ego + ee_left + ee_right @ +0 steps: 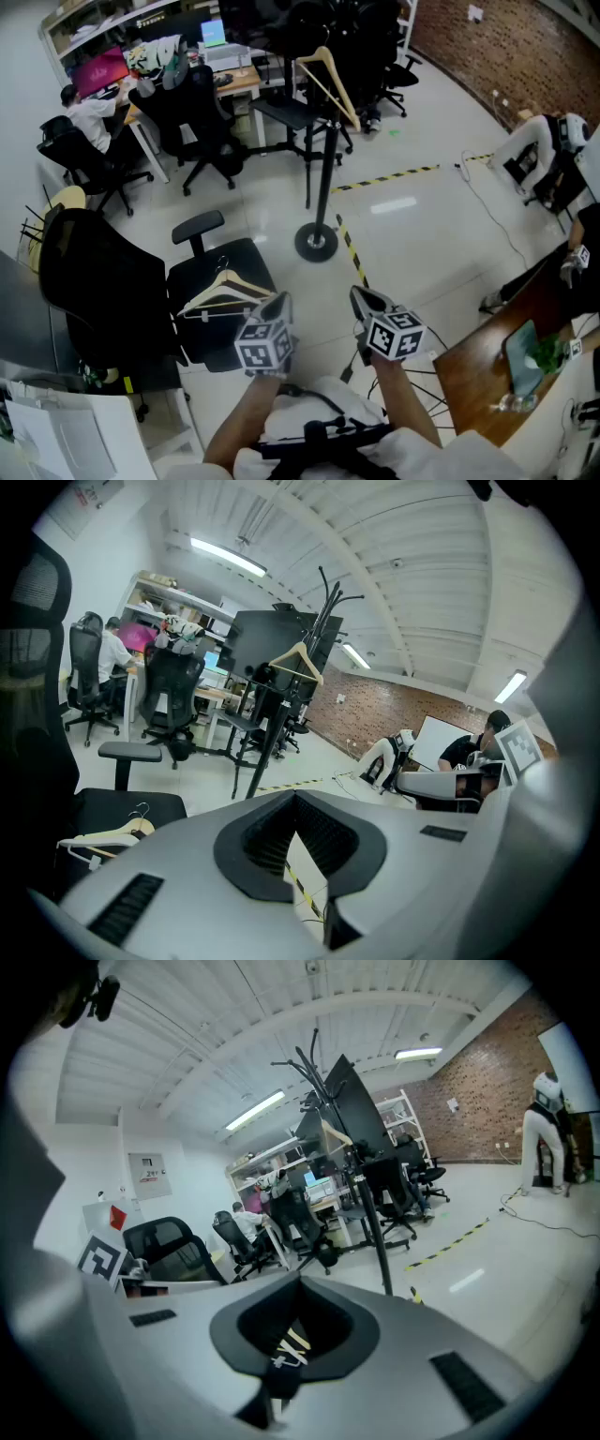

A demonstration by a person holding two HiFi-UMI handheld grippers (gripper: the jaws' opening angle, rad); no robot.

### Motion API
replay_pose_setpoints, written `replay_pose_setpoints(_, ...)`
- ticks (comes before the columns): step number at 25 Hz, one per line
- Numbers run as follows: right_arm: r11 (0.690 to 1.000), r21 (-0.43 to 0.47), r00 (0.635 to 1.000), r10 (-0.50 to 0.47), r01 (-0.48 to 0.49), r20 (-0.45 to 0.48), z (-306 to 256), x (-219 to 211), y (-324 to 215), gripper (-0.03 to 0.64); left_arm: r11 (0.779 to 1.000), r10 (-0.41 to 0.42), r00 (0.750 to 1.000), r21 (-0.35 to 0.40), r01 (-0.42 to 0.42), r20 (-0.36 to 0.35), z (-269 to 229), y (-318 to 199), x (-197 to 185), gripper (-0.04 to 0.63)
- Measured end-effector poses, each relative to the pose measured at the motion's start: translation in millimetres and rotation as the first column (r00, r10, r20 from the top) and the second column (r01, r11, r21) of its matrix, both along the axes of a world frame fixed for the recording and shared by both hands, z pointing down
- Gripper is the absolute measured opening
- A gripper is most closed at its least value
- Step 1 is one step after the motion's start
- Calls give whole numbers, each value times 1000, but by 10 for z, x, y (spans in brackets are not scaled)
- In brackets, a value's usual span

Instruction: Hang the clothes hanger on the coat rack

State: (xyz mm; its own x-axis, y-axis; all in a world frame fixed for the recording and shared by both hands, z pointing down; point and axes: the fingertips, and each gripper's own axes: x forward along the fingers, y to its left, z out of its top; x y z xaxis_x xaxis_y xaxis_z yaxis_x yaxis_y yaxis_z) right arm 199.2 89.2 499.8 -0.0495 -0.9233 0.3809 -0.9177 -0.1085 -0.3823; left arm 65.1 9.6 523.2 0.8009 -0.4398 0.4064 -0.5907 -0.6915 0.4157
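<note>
A wooden clothes hanger [221,290] lies on the seat of a black office chair [246,264], just left of my left gripper [278,302]; the left gripper view shows this hanger [101,834] low at the left. The black coat rack [323,150] stands farther out on a round base, with another wooden hanger [330,77] on it. Both grippers hover side by side near my body, empty, pointing towards the rack. The left gripper [295,799] has its jaws together. The right gripper [367,300] [300,1283] is shut too. The coat rack [372,1213] rises ahead of it.
Black office chairs [192,117] and desks with a seated person [89,111] fill the far left. Yellow-black tape [394,175] crosses the floor past the rack. A brown table [483,375] stands at the lower right, and a tall black chair back [98,281] at the left.
</note>
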Motion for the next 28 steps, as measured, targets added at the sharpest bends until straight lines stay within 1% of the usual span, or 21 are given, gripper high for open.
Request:
replay_pose_setpoints(4, 1000, -8, 1000, -20, 20, 0, 33, -146, -139, 8, 1000, -22, 1000, -13, 22, -2, 38, -117, -158, -11)
replay_pose_setpoints(10, 997, -22, 997, -77, 77, 11, 105, -407, -397, 8, 996, -75, 997, -38, 75, 7, 167, -266, -450, -11)
replay_pose_setpoints(12, 994, -25, 995, -102, 103, 13, 131, -549, -534, 8, 994, -99, 995, -52, 100, 11, 239, -336, -616, -11)
replay_pose_setpoints(16, 985, -34, 985, -169, 169, 21, 218, -967, -831, 9, 984, -160, 987, -79, 161, 19, 379, -486, -1081, -11)
replay_pose_setpoints(17, 982, -40, 983, -183, 184, 23, 246, -1062, -902, 9, 981, -175, 984, -85, 176, 22, 405, -522, -1191, -11)
replay_pose_setpoints(18, 979, -47, 980, -197, 198, 24, 281, -1153, -975, 24, 978, -188, 982, -90, 190, 25, 434, -558, -1297, -11)
replay_pose_setpoints(23, 961, -93, 965, -261, 261, 16, 537, -1584, -1320, 29, 964, -237, 970, -116, 241, 44, 637, -726, -1756, -11)
replay_pose_setpoints(25, 947, -115, 954, -300, 299, 10, 641, -1746, -1424, 31, 959, -249, 967, -127, 254, 54, 713, -758, -1879, -11)
replay_pose_setpoints(26, 939, -129, 947, -321, 319, 8, 699, -1826, -1472, 53, 956, -255, 965, -133, 260, 57, 755, -772, -1930, -11)
replay_pose_setpoints(28, 920, -158, 932, -361, 358, 6, 829, -1971, -1566, 61, 951, -266, 962, -148, 273, 66, 849, -804, -2013, -11)
